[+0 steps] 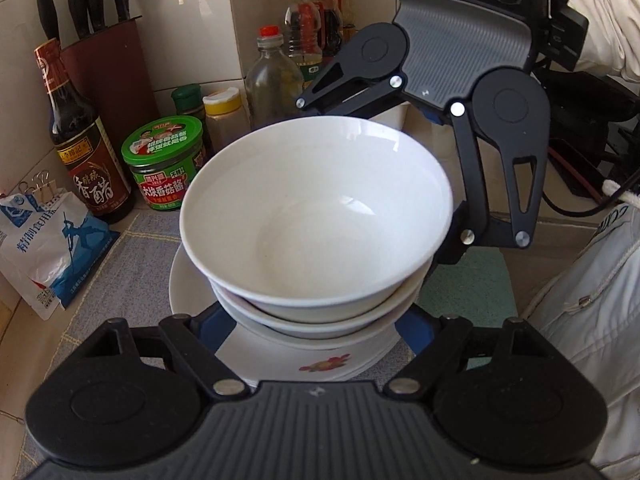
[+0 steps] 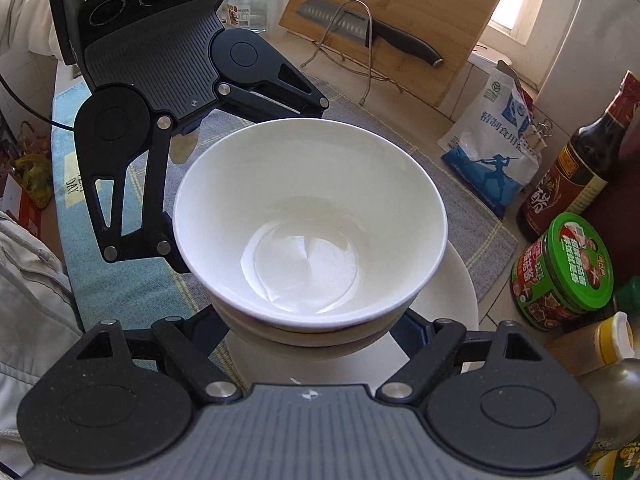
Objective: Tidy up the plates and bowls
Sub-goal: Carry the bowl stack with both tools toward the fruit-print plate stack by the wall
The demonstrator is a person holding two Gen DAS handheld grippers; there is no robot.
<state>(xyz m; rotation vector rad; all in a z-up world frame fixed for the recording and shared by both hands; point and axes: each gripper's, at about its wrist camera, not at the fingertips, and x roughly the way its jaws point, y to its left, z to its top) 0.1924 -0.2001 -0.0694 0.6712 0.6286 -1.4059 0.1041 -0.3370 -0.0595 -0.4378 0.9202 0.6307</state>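
Right, in my left wrist view the top bowl (image 1: pixel 316 216) sits mouth-up at the centre, nested in a second bowl (image 1: pixel 312 316), and both rest on a stack of plates (image 1: pixel 304 356) with a small flower print at 6 o'clock; being round, the stack has no long axis, only a vertical one. It stands on the grey checked cloth (image 1: pixel 132 264). My left gripper (image 1: pixel 316 322) is spread wide, its fingers reaching under the bowls on either side, though the tips are hidden beneath the rims and I cannot tell whether they touch anything. The right gripper (image 1: pixel 400 168) comes in from 1 o'clock, likewise opened wide around the far side, one finger down at 3 o'clock by the bowl wall, its tip hidden. At 9 to 11 o'clock stand a green-lidded jar (image 1: pixel 166 160), a vinegar bottle (image 1: pixel 86 144) and a salt bag (image 1: pixel 48 240). In the right wrist view a knife (image 2: pixel 372 34) leans on a cutting board (image 2: pixel 400 20) at 12 o'clock.
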